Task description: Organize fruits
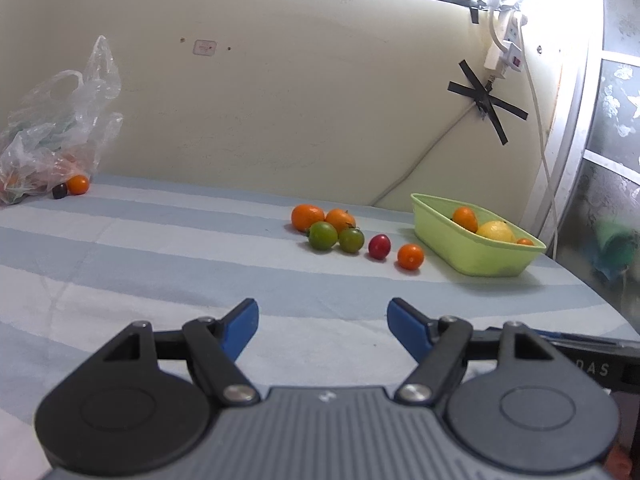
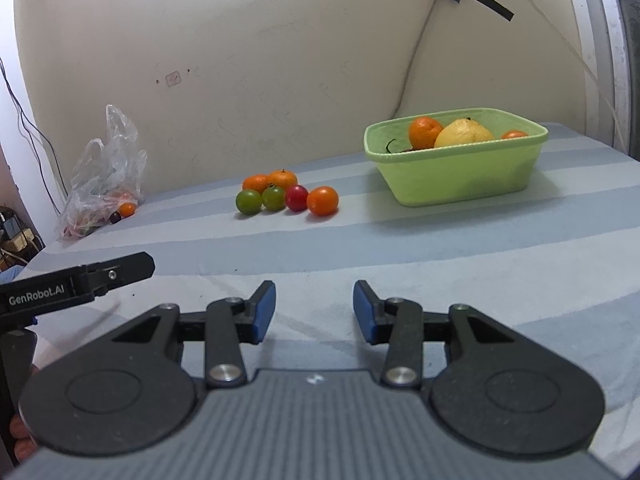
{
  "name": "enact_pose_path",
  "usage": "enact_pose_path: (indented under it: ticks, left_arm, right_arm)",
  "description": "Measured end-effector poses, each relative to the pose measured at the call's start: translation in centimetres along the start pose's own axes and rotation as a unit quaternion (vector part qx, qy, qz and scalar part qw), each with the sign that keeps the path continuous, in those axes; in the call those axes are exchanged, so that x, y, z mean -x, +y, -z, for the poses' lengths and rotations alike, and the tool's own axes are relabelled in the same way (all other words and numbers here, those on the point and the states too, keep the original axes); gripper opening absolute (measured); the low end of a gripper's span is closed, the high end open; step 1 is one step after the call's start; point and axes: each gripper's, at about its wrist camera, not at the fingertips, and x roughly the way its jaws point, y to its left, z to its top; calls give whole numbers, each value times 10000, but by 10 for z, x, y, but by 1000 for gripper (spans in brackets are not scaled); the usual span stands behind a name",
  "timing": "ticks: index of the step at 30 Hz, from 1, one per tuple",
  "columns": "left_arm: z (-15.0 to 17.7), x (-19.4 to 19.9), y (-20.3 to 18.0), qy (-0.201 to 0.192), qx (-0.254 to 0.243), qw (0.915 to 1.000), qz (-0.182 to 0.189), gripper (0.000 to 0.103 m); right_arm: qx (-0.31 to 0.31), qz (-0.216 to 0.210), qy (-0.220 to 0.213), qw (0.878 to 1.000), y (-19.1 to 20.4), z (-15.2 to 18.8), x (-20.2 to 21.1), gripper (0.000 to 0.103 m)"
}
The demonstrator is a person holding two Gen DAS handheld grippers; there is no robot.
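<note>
A light green tub (image 1: 440, 236) (image 2: 460, 176) stands at the back right of the striped cloth, holding an orange (image 2: 425, 131), a yellow lemon (image 2: 464, 133) and a small orange fruit. Left of it lies a loose cluster: two oranges (image 1: 307, 217), two green tomatoes (image 1: 322, 235) (image 2: 249, 201), a red tomato (image 1: 379, 246) (image 2: 296, 197) and an orange tomato (image 1: 410, 256) (image 2: 322, 200). My left gripper (image 1: 322, 326) hovers open and empty over the cloth, well short of the fruit. My right gripper (image 2: 314, 310) also stands open with nothing between its blue pads.
A crumpled clear plastic bag (image 1: 52, 128) (image 2: 104, 184) with more fruit lies at the back left against the wall; a small orange fruit (image 1: 77, 184) and a dark one (image 1: 59, 191) sit beside it. The left gripper's body (image 2: 76, 284) shows at the left of the right wrist view. Cables hang on the wall.
</note>
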Motion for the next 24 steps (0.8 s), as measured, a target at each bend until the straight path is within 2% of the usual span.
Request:
enact_pose_path:
  ticks: [17, 24]
  left_arm:
    - [1, -10, -5, 457, -37, 9985, 297, 76]
    - [2, -12, -7, 593, -106, 9972, 434, 76]
  right_arm:
    - [-26, -167, 142, 9998, -2, -1, -2, 46]
    - [-47, -29, 140, 9999, -1, 0, -1, 46]
